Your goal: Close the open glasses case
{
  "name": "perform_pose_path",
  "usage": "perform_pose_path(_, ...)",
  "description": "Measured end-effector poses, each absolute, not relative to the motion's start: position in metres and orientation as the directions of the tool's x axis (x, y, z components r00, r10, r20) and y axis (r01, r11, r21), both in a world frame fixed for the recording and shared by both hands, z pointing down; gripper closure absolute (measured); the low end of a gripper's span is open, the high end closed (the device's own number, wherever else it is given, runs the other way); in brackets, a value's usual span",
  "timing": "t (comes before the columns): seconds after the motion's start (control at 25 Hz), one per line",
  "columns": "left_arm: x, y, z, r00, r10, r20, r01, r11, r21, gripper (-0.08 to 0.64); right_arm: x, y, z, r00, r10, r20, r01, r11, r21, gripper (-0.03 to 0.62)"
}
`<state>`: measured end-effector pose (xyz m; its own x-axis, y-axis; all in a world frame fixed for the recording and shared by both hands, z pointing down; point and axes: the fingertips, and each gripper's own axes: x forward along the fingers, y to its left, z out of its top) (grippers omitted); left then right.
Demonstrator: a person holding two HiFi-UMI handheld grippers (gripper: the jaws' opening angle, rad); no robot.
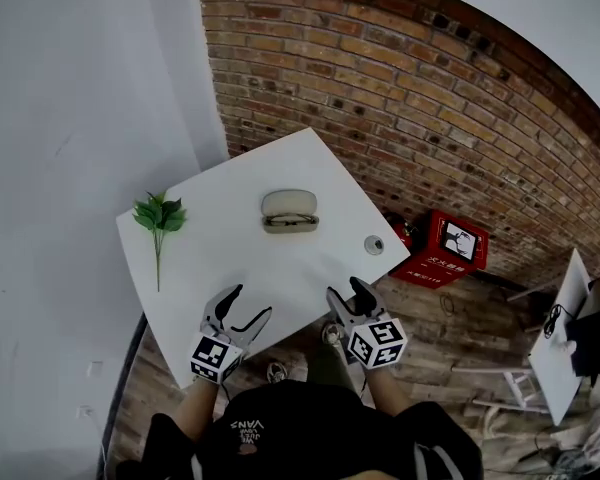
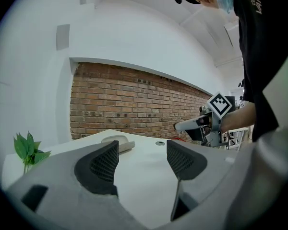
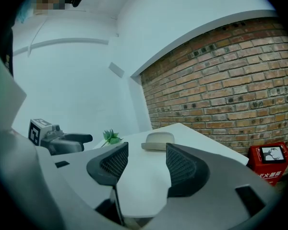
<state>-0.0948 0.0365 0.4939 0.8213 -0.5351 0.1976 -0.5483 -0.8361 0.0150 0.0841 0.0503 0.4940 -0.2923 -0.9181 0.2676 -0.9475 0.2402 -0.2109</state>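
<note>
White table (image 1: 210, 258) set cornerwise against a brick wall (image 1: 400, 78). Glasses case (image 1: 290, 211) lies near the table's middle, toward the far side, well apart from both grippers. Pale grey, rounded lid on top; a dark band shows along its near edge, lid sitting slightly up off the base. Nothing touches it.

Left gripper (image 1: 252, 302) over the near edge of the table, jaws apart, nothing between them; its own view shows only bare table top between the pads, with the case farther off to the left of the gap.

Right gripper (image 1: 345, 290) beside it at the near edge, jaws likewise apart and empty. In its view the case sits beyond the gap, roughly in line with it.

Green leafy sprig (image 1: 160, 218) lies on the left part of the table. Small round grey disc (image 1: 374, 245) near the right edge. Red box (image 1: 445, 248) on the floor by the wall.
</note>
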Motion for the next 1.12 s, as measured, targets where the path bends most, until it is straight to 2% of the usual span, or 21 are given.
perform_pose_path(0.6, -0.046, -0.05, 0.501, 0.774, -0.579, 0.257, -0.589, -0.807, -0.043, 0.219, 0.113, -0.076, 0.505, -0.442, -0.845, 0.3, -0.894, 0.387, -0.227, 0.366)
perform_pose_path(1.12, 0.007, -0.122, 0.552, 0.758, -0.519, 0.396, -0.527, -0.844, -0.097, 0.196, 0.122, -0.171, 0.533, -0.548, -0.759, 0.351, -0.836, 0.498, -0.229, 0.367)
